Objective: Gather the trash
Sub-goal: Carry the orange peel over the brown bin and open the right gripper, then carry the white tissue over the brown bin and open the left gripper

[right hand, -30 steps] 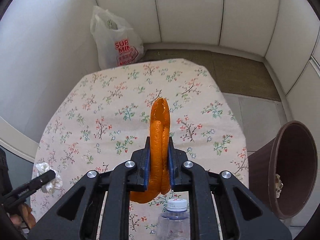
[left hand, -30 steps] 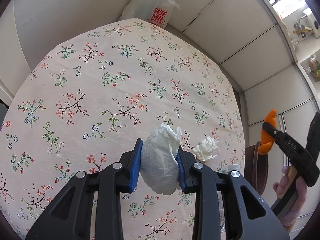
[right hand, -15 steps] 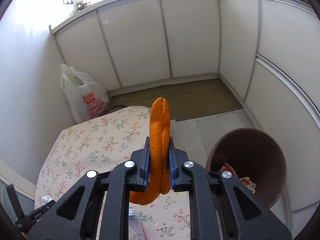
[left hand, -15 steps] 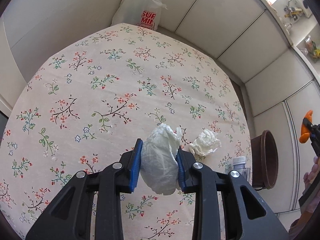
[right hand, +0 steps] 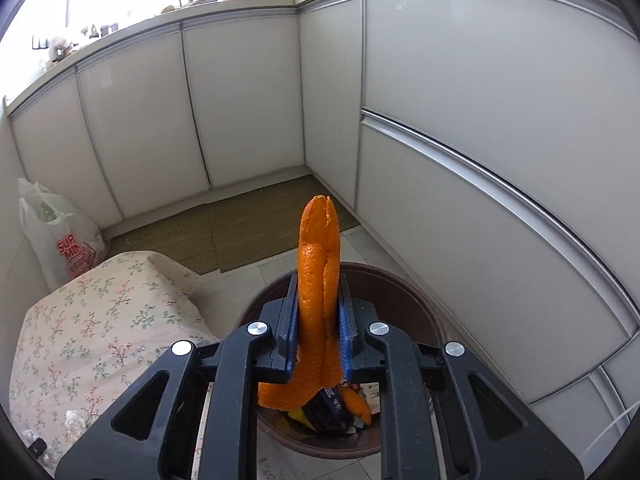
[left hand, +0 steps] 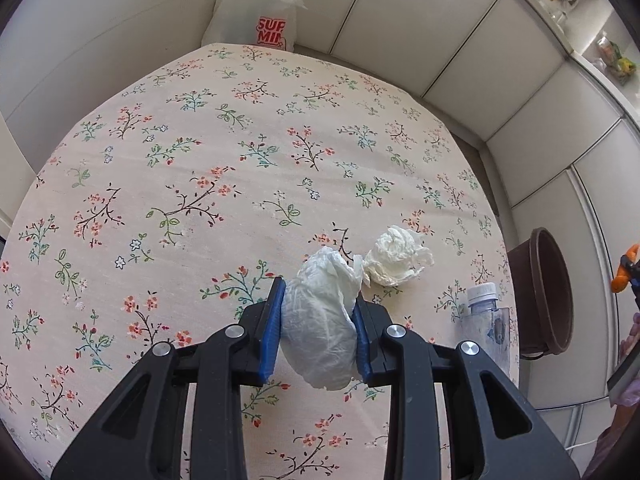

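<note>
My left gripper (left hand: 319,292) is shut on a crumpled white tissue (left hand: 320,328), held just above the floral tablecloth (left hand: 200,160). A second crumpled tissue (left hand: 396,258) lies on the cloth just beyond it to the right. My right gripper (right hand: 319,284) hangs over the brown bin (right hand: 420,300) with a long orange peel (right hand: 320,264) upright between its blue pads. Its jaws are opening, and the pads still touch the peel. Wrappers and more peel (right hand: 340,404) lie in the bin. In the left wrist view the bin (left hand: 540,292) stands past the table's right edge.
A clear plastic bottle (left hand: 484,308) stands at the table's right edge near the bin. A white shopping bag (left hand: 256,12) leans in the far corner behind the table. White cabinet panels (right hand: 480,160) enclose the floor, where a woven mat (right hand: 240,224) lies.
The right gripper has swung with the peel from over the table to above the bin. The left gripper, still holding its tissue, has drifted toward the table's right side.
</note>
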A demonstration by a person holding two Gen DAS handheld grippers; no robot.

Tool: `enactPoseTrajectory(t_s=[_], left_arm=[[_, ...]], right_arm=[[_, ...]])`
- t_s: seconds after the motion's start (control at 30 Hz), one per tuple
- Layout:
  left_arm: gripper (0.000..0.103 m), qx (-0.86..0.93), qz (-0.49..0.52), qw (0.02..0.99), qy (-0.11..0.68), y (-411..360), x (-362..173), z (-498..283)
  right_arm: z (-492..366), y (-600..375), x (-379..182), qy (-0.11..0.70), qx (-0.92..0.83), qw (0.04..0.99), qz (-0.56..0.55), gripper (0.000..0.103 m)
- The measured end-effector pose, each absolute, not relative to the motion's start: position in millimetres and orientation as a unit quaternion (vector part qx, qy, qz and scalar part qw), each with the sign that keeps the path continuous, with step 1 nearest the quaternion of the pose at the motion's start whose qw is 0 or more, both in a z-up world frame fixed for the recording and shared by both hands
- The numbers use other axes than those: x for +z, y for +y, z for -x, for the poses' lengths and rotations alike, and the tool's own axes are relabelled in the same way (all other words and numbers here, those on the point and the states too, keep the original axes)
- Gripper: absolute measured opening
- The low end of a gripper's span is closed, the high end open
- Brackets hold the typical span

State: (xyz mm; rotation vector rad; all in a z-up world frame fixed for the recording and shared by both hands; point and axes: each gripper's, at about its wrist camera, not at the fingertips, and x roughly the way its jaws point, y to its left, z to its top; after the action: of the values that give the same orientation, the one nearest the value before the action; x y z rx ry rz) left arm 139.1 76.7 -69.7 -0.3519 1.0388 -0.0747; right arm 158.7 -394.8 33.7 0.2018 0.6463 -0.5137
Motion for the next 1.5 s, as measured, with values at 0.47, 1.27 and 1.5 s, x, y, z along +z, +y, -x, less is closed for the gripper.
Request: enactPoseTrajectory(t_s=[0.47, 1.27, 1.5], left_arm=[[0.031, -0.092, 0.15, 0.872, 0.456, -13, -22, -143], [0.035, -0.254, 0.041, 0.851, 0.457, -354, 27, -187], [0.051, -0.249, 0.031, 0.843, 0.475, -364, 14, -185]], right_arm=[[-88, -467, 42, 0.262, -0.36, 0.876, -0.188, 0.096], [-74, -550, 0, 0.382, -0.368, 0.824, -0.199, 0.096], [-79, -551, -5, 0.393, -0.364, 0.821, -0.197, 0.096]])
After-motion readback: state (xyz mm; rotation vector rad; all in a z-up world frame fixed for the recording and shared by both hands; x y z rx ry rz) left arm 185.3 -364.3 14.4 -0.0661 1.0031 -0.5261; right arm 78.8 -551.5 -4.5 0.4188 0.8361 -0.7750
